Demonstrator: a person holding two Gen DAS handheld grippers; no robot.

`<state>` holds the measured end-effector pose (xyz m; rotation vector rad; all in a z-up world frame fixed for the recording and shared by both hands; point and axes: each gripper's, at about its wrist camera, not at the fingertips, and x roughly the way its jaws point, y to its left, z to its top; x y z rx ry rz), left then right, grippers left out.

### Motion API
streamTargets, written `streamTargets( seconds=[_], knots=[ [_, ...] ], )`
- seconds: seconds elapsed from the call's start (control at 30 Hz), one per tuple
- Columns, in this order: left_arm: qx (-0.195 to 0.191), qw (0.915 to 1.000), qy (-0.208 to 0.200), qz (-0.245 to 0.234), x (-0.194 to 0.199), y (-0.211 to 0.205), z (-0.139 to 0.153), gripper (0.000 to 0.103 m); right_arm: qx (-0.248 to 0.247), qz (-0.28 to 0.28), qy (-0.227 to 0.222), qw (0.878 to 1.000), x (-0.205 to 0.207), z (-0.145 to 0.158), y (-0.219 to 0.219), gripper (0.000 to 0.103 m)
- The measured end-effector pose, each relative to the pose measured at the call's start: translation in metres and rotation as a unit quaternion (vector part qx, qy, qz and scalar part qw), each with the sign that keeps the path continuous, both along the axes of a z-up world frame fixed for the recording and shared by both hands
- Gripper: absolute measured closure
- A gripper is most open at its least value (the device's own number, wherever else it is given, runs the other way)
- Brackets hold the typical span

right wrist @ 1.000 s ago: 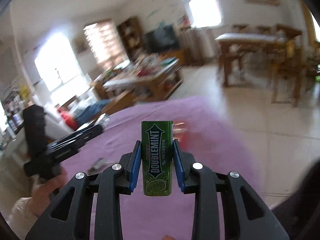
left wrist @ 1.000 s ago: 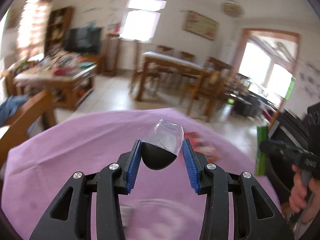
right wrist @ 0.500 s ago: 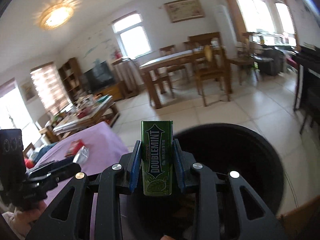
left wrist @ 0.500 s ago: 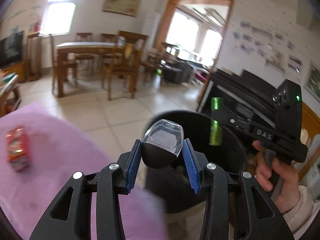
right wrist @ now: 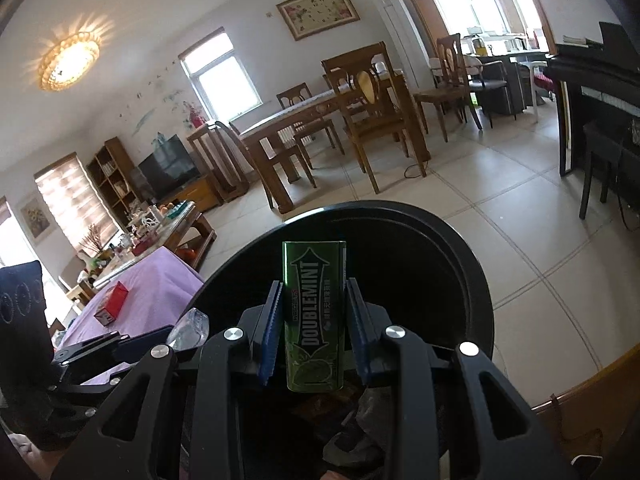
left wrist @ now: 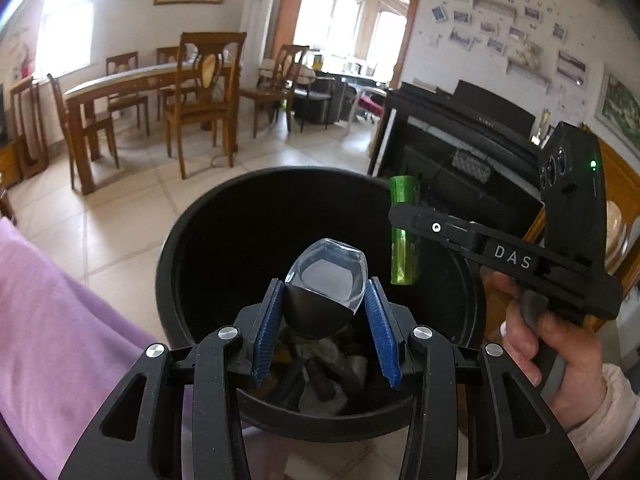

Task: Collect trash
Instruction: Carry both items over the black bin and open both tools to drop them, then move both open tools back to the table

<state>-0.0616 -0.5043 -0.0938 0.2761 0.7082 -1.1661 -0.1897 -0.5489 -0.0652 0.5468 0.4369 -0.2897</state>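
Two black plastic claws with ribbed blue pads, both over a round black plastic bin (left wrist: 172, 264). Left gripper (left wrist: 326, 322) clamped on a small clear-topped, black-bottomed plastic cup (left wrist: 326, 280), rounded and glossy. Right gripper (right wrist: 314, 334) closed on a flat, shiny green Doublemint gum pack (right wrist: 314, 312), upright. Crumpled scraps (left wrist: 320, 384) inside the bin; soft lilac cloth (left wrist: 56, 344) at left, bearing a small red carton (right wrist: 112, 304).

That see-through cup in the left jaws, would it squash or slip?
The plastic cup looks thin and light, so it probably dents easily. Its rounded dark bottom may slip between the pads. Once released, it should drop into the black bin.
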Motion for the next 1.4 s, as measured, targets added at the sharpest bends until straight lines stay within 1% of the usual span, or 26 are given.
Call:
streamTargets(
  seconds=[0.27, 0.33, 0.37, 0.4, 0.43, 0.47, 0.5, 0.57, 0.63, 0.7, 0.77, 0.83, 0.93, 1.03, 1.13, 1.23, 1.33, 1.37, 1.4],
  knots=[
    [0.018, 0.9998, -0.010, -0.003, -0.002, -0.009, -0.005, 0.060, 0.004, 0.002, 0.004, 1.000, -0.001, -0.003, -0.003, 0.073],
    [0.021, 0.9996, -0.017, -0.003, -0.002, -0.007, -0.004, 0.059, 0.004, 0.002, 0.004, 1.000, -0.002, -0.003, -0.005, 0.072],
    [0.024, 0.9994, -0.023, -0.001, -0.004, -0.007, -0.004, 0.047, 0.005, 0.002, 0.004, 1.000, -0.002, -0.003, -0.005, 0.071],
    [0.024, 0.9992, -0.030, 0.004, -0.006, -0.006, -0.003, 0.027, 0.007, 0.004, 0.003, 1.000, -0.001, -0.002, -0.004, 0.069],
    [0.022, 0.9991, -0.036, 0.007, -0.007, -0.005, 0.000, 0.018, 0.011, 0.007, 0.001, 1.000, -0.001, -0.002, -0.005, 0.067],
    [0.015, 0.9986, -0.048, 0.014, -0.008, -0.002, 0.002, 0.011, 0.013, 0.008, -0.002, 1.000, -0.002, -0.001, -0.005, 0.060],
    [0.011, 0.9983, -0.055, 0.016, -0.010, 0.001, 0.005, 0.010, 0.011, 0.008, -0.003, 1.000, -0.001, 0.001, -0.004, 0.049],
    [0.009, 0.9979, -0.062, 0.016, -0.011, 0.005, 0.010, 0.010, 0.009, 0.008, -0.008, 1.000, -0.003, 0.004, -0.003, 0.038],
    [0.006, 0.9971, -0.073, 0.021, -0.014, 0.012, 0.015, 0.006, 0.008, 0.008, -0.012, 1.000, -0.004, 0.008, -0.002, 0.037],
    [0.001, 0.9961, -0.085, 0.024, -0.018, 0.018, 0.022, 0.005, 0.004, 0.009, -0.013, 1.000, -0.003, 0.011, 0.003, 0.037],
    [-0.003, 0.9950, -0.097, 0.026, -0.023, 0.028, 0.028, 0.005, -0.002, 0.011, -0.014, 1.000, -0.004, 0.015, 0.008, 0.033],
    [-0.008, 0.9939, -0.106, 0.029, -0.026, 0.037, 0.035, 0.005, -0.005, 0.013, -0.013, 1.000, -0.002, 0.018, 0.012, 0.033],
    [-0.012, 0.9924, -0.116, 0.037, -0.029, 0.061, 0.044, 0.005, -0.009, 0.021, -0.010, 1.000, 0.005, 0.025, 0.024, 0.033],
    [-0.017, 0.9910, -0.120, 0.057, -0.023, 0.089, 0.053, 0.005, -0.020, 0.036, -0.007, 0.999, 0.014, 0.030, 0.039, 0.033],
    [-0.017, 0.9880, -0.119, 0.096, -0.010, 0.131, 0.059, 0.005, -0.031, 0.059, -0.002, 0.998, 0.027, 0.035, 0.061, 0.033],
    [0.000, 0.9797, -0.114, 0.165, 0.016, 0.190, 0.058, 0.005, -0.042, 0.089, 0.006, 0.995, 0.048, 0.039, 0.087, 0.033],
    [0.012, 0.9677, -0.099, 0.232, 0.045, 0.248, 0.057, 0.005, -0.052, 0.124, 0.013, 0.991, 0.069, 0.041, 0.117, 0.033],
    [0.018, 0.9594, -0.094, 0.265, 0.058, 0.278, 0.056, 0.005, -0.056, 0.139, 0.017, 0.988, 0.079, 0.042, 0.130, 0.033],
    [0.023, 0.9541, -0.092, 0.284, 0.065, 0.295, 0.056, 0.005, -0.060, 0.155, 0.020, 0.986, 0.088, 0.043, 0.142, 0.033]
  ],
)
